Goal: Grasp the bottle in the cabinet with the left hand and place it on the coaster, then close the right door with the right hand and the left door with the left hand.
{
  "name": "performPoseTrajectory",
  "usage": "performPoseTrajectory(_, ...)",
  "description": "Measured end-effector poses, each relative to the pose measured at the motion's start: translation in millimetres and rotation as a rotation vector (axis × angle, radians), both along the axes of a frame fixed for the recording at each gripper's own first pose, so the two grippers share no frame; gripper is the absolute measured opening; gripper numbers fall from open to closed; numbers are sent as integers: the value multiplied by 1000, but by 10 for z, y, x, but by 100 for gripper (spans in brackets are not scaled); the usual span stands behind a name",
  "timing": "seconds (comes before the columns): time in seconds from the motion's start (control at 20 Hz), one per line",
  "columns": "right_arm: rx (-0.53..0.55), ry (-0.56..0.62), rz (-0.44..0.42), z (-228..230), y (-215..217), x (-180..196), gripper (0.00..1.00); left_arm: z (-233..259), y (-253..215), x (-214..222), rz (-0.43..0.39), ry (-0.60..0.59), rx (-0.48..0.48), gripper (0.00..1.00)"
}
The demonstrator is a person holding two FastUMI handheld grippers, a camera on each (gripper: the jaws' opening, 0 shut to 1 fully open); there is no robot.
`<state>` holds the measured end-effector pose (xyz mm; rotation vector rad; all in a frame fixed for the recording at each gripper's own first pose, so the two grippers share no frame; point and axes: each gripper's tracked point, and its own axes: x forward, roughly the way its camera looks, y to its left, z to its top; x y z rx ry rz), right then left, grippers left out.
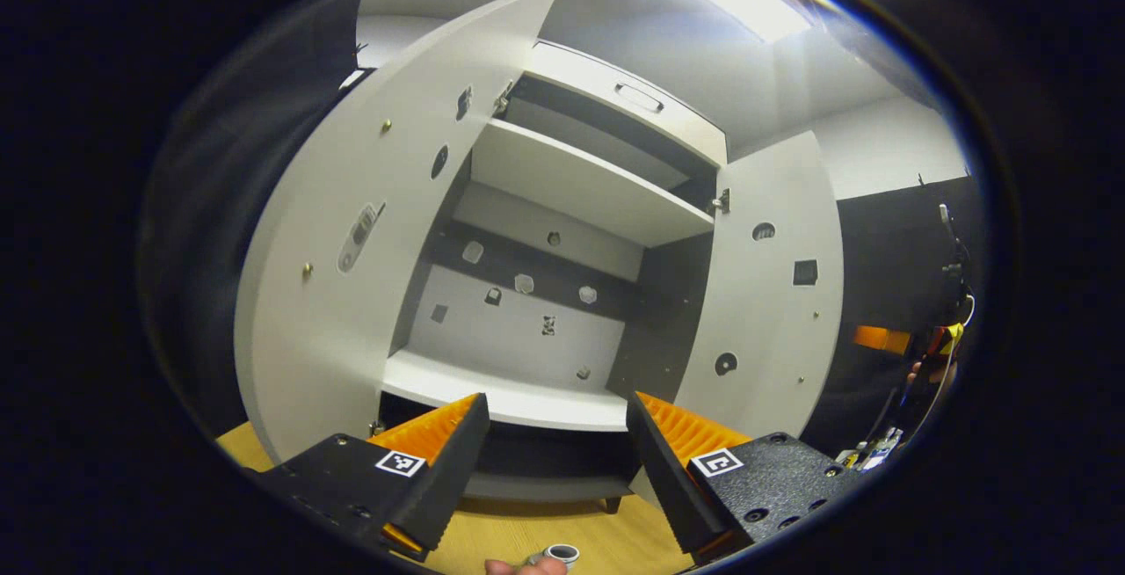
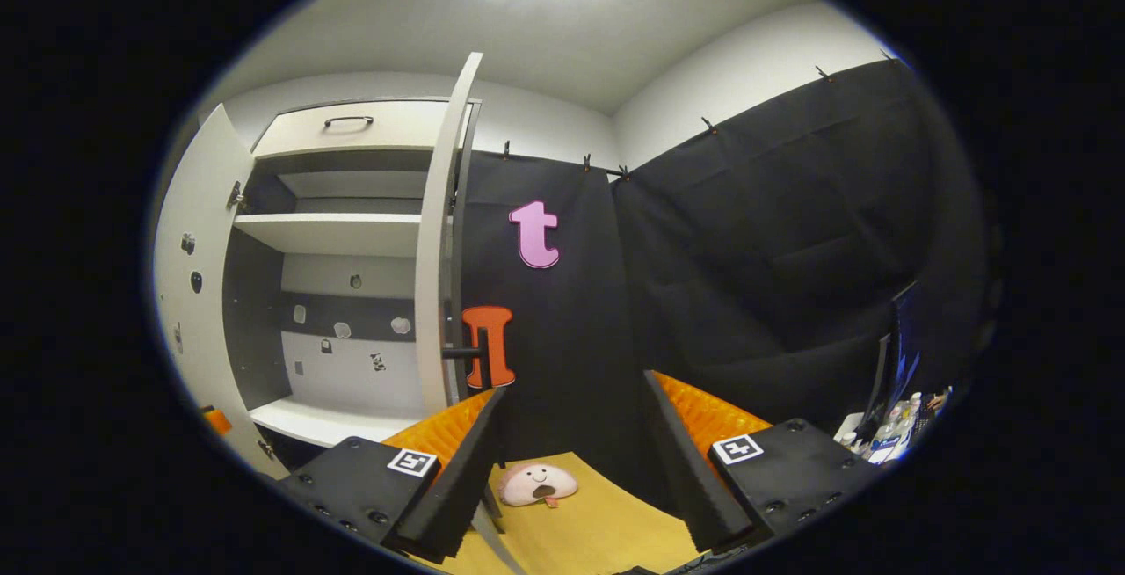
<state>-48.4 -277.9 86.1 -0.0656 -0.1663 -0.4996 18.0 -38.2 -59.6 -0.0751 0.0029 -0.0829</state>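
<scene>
A: Left gripper view. Left tongs [image 1: 554, 461] stood apart, nothing between the orange-ribbed fingers [image 1: 435, 434]. They faced the white two-door wooden cabinet [image 1: 545, 311]; left door [image 1: 352, 241] and right door [image 1: 765, 294] both swung wide.

B: And the bottle?

A: At the bottom edge, a small grey-capped bottle top [image 1: 560, 552] over the pale wooden desk [image 1: 527, 531], a fingertip [image 1: 514, 566] just beside it. Touching or not, couldn't tell. Coaster not made out.

B: Right gripper view?

A: Right tongs [image 2: 571, 452] apart too, empty. The cabinet's right door [image 2: 444, 250] stood edge-on, just left of them. A pink round plush toy [image 2: 538, 483] lay on the desk [image 2: 598, 531] between the fingers.
</scene>
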Motion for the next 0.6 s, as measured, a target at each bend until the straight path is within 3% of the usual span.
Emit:
performPoseTrajectory(0.35, -2, 65, 53, 40, -257, 417, 98, 485, 273, -16, 95, -12, 102, 94)
performPoseTrajectory(0.4, -14, 77, 57, 31, -257, 479, 89, 515, 298, -15, 102, -19, 113, 94)
performPoseTrajectory(0.45, -29, 90, 61, 13, -248, 528, 98, 551, 308, -21, 104, -28, 119, 95)
performPoseTrajectory(0.55, -57, 104, 39, -7, -262, 560, 98, 613, 340, -100, 111, -42, 125, 95)
performPoseTrajectory(0.6, -59, 98, 35, -22, -266, 559, 87, 642, 357, -114, 113, -47, 127, 94)
